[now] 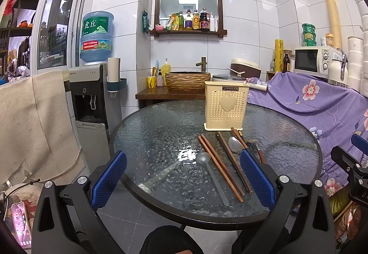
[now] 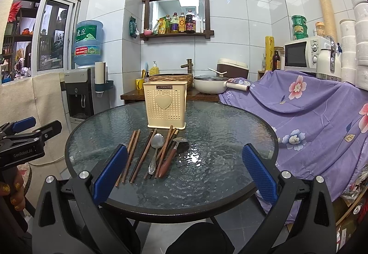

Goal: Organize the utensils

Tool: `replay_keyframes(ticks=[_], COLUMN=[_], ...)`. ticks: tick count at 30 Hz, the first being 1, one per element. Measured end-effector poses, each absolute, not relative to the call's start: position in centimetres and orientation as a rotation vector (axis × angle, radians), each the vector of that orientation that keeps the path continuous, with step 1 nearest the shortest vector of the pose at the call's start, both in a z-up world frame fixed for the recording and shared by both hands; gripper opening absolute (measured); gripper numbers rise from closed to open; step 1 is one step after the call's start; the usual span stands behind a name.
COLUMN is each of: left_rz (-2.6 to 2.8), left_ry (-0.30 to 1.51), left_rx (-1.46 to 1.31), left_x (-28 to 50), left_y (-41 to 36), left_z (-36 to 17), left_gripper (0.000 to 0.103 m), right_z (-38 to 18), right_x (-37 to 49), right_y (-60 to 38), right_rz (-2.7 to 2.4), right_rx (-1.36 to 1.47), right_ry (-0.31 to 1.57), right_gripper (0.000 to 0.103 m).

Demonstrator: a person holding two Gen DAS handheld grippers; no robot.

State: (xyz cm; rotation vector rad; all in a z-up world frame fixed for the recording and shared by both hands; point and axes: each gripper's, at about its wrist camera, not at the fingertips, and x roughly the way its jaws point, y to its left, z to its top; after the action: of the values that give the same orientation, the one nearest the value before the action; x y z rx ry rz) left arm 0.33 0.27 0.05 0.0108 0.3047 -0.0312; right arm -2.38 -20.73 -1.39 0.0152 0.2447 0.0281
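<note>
1. Grippers first: my left gripper (image 1: 182, 181) and right gripper (image 2: 185, 173) both hang wide open, holding nothing.
2. Beyond them, chopsticks (image 2: 132, 155), two metal spoons (image 2: 156, 150) and a wooden-handled spoon (image 2: 171, 157) lie loose on the glass table (image 2: 218, 185).
3. Farthest, the cream holder (image 2: 165, 104) stands apparently unfilled; I judge nothing sorted yet.

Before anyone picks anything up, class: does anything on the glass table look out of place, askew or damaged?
Nothing looks damaged or spilled. The chopsticks and spoons lie loose on the glass table rather than in the cream holder, which stands upright behind them. One chopstick pair crosses under a spoon at an angle. Both grippers are open and hold nothing.
</note>
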Motion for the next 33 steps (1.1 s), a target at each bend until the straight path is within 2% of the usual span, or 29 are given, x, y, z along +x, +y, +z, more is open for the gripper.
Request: replay_keyframes(ticks=[11,19,28,33], left_rz=[-0.033,-0.009,-0.019,-0.046], left_ry=[0.311,0.392,0.563,0.660], left_rx=[0.010,0.014,0.026,0.057], left_x=[0.6,4.5,10.3,13.1], left_y=[0.4,0.6,0.7,0.5], left_z=[-0.1,-1.0,-3.1,-4.1], left_gripper=[0.097,0.097,0.097,0.088], right_z=[-1.4,-1.8,-4.6,-5.4], right_x=[-2.2,0.6,8.3,11.9], right_y=[-20.6,-19.7,-19.4,-20.0], right_rz=[0.030,0.041,0.104,0.126], right_rx=[0.009,-0.039,-0.066,-0.040], right_ry=[0.250,0.286,0.512,0.603], right_gripper=[0.098,0.098,0.098,0.098])
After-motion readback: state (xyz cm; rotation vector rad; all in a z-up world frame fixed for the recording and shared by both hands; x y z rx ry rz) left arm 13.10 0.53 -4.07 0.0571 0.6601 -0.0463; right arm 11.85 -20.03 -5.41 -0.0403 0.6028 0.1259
